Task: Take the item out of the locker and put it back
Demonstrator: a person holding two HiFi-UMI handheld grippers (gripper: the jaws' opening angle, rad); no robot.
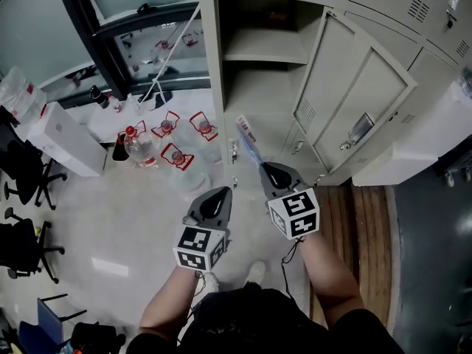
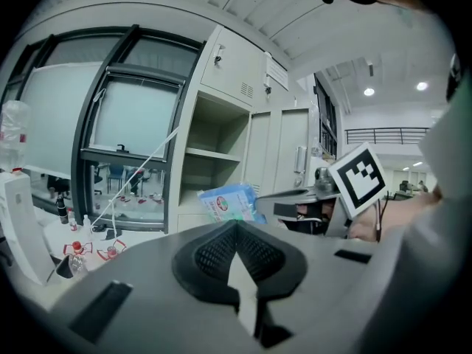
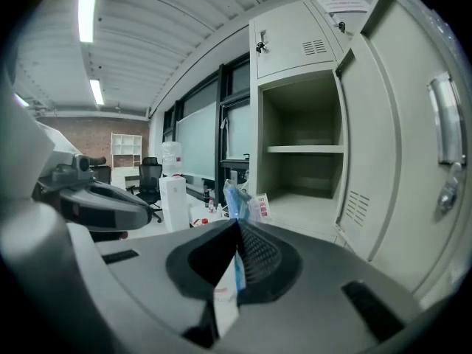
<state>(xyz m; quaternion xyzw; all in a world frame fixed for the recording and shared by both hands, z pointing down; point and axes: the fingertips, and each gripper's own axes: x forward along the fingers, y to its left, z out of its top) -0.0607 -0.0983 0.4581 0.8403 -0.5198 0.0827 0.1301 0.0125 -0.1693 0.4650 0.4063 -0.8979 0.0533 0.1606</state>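
- Sticking out ahead of the right tool [image 1: 264, 167] is a flat blue-and-white packet [image 1: 248, 140]. It stands on edge, and its rear edge is clamped between the jaws. The right gripper view shows the dark pads pressed against both of its faces.
- The packet is outside the locker [image 1: 265, 50], in the air in front of the open compartment. In the head view it sits near that opening's lower left corner.
- The locker is pale grey metal, and one shelf crosses the open compartment. Its door [image 1: 354, 102] stands swung out to the right, showing vent slots and a metal handle.
- The left tool [image 1: 221, 192] hangs just beside the right one, to its left and a little nearer the person. Its jaws are clenched tip to tip with nothing between them. From its own view the packet shows to the right of the open compartment, ahead of the other tool.
- Each tool carries a cube with black-and-white square markers, and a bare forearm runs back from each.
- On the pale floor left of the locker stands a cluster of clear bottles [image 1: 166, 142] with red labels.
- Farther left lies a white box [image 1: 63, 139], with black office chairs [image 1: 26, 175] at the frame's edge.
- A dark-framed window [image 1: 140, 21] runs behind the bottles.
- A strip of wooden flooring [image 1: 365, 227] lies to the right of the person, below the open door.
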